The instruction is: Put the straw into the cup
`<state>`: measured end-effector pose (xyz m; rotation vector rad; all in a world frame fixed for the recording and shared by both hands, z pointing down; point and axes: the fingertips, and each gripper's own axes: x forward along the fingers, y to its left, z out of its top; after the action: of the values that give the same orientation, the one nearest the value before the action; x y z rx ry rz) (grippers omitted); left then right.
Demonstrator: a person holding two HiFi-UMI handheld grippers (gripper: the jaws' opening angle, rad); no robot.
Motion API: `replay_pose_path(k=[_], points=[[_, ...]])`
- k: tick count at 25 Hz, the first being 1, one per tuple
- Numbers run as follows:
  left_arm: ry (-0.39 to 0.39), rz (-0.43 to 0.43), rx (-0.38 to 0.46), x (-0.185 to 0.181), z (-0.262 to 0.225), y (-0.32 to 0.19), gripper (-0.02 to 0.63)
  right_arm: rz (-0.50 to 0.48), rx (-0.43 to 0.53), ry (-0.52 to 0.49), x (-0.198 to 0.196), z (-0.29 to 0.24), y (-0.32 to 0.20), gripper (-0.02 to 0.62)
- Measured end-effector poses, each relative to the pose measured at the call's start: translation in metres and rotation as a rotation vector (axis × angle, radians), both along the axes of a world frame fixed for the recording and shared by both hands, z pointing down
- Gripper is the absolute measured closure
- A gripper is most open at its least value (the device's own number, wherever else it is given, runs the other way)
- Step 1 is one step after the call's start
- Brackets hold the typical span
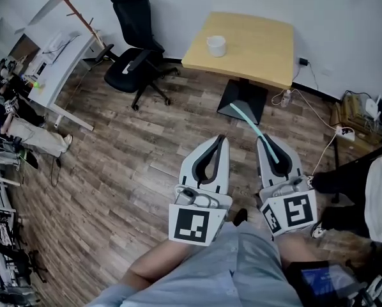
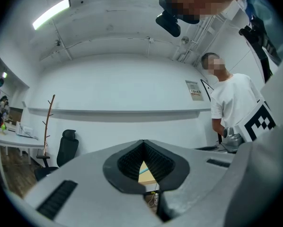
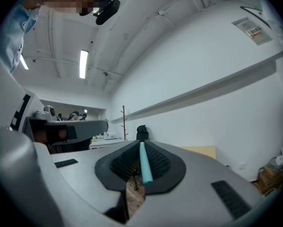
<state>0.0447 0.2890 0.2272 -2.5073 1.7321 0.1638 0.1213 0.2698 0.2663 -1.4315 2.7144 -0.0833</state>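
A white cup [image 1: 216, 45] stands near the left side of a small light wooden table [image 1: 255, 56] far ahead in the head view. My right gripper [image 1: 266, 139] is shut on a pale teal straw [image 1: 250, 121], which sticks out past the jaw tips toward the table. In the right gripper view the straw [image 3: 144, 161] lies between the black pads. My left gripper [image 1: 219, 139] is shut with nothing in it, beside the right one, well short of the table. Through its jaw gap, in the left gripper view, a sliver of the table [image 2: 146, 174] shows.
A black office chair [image 1: 135, 50] stands left of the table on the wood floor. A white desk [image 1: 57, 59] sits at far left. Cables and a power strip [image 1: 344, 132] lie at right, near a standing person [image 1: 370, 190]. The table's black base [image 1: 244, 98] lies ahead.
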Motion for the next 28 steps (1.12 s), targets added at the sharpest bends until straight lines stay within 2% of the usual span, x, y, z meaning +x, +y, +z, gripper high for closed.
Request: replay_pose_path(k=[5, 10, 19, 28], points=[[-0.003, -0.011, -0.037, -0.01, 0.015, -0.011, 0.609, -0.014, -0.035, -0.009, -0.011, 0.013, -0.011, 0.571], [0.0, 0.01, -0.077, -0.03, 0.034, -0.047, 0.609, 0.004, -0.074, -0.009, -0.029, 0.03, -0.043, 0.571], [0.039, 0.072, -0.073, -0.081, 0.041, -0.124, 0.609, 0.043, -0.073, 0.004, -0.083, 0.031, -0.122, 0.571], [0.092, 0.063, -0.048, -0.129, 0.038, -0.181, 0.609, 0.046, -0.05, 0.038, -0.125, 0.021, -0.179, 0.571]])
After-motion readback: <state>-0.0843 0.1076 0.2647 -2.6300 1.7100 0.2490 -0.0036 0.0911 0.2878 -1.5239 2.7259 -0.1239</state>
